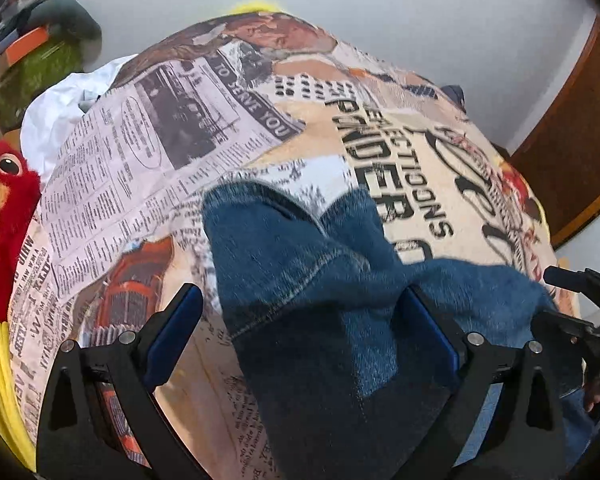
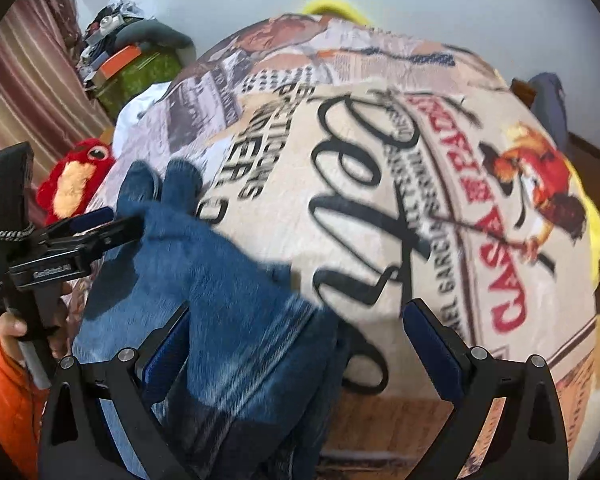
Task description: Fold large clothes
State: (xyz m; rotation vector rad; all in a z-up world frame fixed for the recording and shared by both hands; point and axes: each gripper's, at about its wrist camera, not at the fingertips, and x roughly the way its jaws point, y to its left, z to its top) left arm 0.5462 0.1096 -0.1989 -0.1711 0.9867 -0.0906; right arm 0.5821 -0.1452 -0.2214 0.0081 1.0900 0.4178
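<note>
Both hand-held grippers, left (image 1: 304,332) and right (image 2: 296,344), gape wide on my feeds; blue jeans (image 1: 320,300) bunch between their fingers, ungripped, over the printed bedspread (image 1: 148,152).

We see soft, even daylight; fisheye bending and dark vignetting at every corner; motion blur smears the jeans (image 2: 220,280), heaviest toward 6 o'clock.

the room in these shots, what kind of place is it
Most likely a bedroom in a home. The jeans lie on a bed-like surface under a newspaper-print blanket, a red plush toy sits at its edge, and striped curtains hang by a plain wall.
</note>
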